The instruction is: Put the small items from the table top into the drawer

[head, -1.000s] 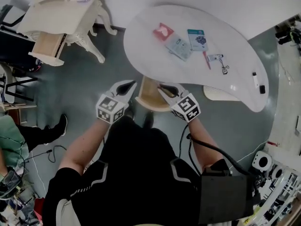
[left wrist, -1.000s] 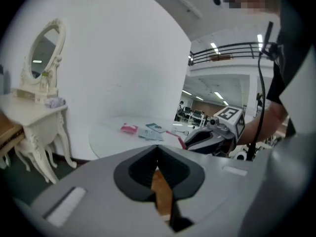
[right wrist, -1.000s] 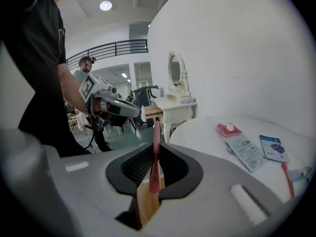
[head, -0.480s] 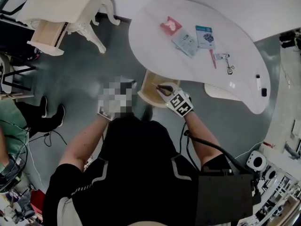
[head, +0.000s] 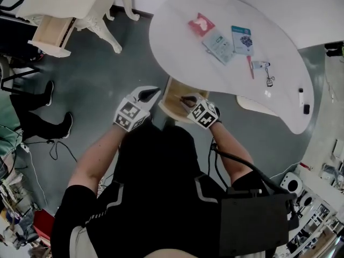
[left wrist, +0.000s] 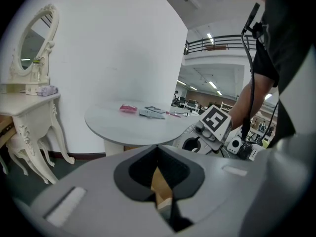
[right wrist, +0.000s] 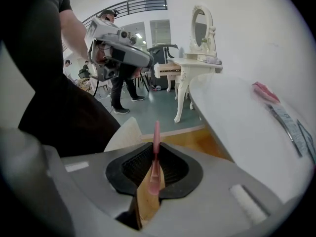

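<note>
Under the white oval table a wooden drawer stands pulled out. My right gripper hovers over it, shut on a thin pink stick that stands up between the jaws. Just left of the drawer, my left gripper is shut and holds nothing; in its own view the left gripper points at the drawer's wood. On the table top lie a pink packet, two card packs, a red pen and a metal eyelash curler.
Two small black items lie near the table's right end. A white dressing table with its own open drawer stands at the far left. A person's feet are on the grey floor to the left.
The view has shifted a little and the table sits higher in it. Both grippers stay by the drawer; the right one keeps hold of the pink stick.
</note>
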### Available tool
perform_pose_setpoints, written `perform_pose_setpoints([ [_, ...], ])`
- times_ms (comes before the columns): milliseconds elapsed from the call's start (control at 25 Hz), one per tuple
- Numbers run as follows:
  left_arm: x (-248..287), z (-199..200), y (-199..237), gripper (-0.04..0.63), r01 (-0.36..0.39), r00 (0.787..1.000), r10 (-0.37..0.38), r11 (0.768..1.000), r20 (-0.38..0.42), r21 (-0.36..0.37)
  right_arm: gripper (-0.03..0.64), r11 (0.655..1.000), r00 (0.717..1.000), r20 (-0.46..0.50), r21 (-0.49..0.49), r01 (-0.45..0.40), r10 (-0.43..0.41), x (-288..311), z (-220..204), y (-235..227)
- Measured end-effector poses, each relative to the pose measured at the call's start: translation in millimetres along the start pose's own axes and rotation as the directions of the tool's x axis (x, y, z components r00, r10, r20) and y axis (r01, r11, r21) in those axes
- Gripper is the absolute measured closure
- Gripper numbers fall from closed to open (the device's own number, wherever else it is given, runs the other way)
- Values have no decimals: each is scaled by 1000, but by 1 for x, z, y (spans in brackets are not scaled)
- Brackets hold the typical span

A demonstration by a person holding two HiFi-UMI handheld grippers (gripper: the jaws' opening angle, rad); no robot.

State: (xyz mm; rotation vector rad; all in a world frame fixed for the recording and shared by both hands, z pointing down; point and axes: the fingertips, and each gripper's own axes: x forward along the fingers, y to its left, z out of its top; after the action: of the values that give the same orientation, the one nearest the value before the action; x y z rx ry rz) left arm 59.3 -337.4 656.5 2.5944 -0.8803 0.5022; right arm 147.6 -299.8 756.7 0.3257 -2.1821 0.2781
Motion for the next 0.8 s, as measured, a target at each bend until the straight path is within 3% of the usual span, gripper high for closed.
perform_pose_setpoints([
  [200,6,-22,4,597,9,1000,-11,996,-28,-91,569,997,997,-66,-72,-38,34,28,-20,2],
  [440,15,-29,10,597,34,997,-38,997,-60,-65,569,995,990,-124,-67,-75,66,57,-31,-6],
  [600,11,-26,30,597,-10,999,7,998,-46,-63,569,990,980,-184,-100,-100,81,78,-42,-7],
  [800,7,-40,32,597,-17,998,12,997,-69,-74,569,990,965,-252,-102,-95,67,99,-60,-14],
])
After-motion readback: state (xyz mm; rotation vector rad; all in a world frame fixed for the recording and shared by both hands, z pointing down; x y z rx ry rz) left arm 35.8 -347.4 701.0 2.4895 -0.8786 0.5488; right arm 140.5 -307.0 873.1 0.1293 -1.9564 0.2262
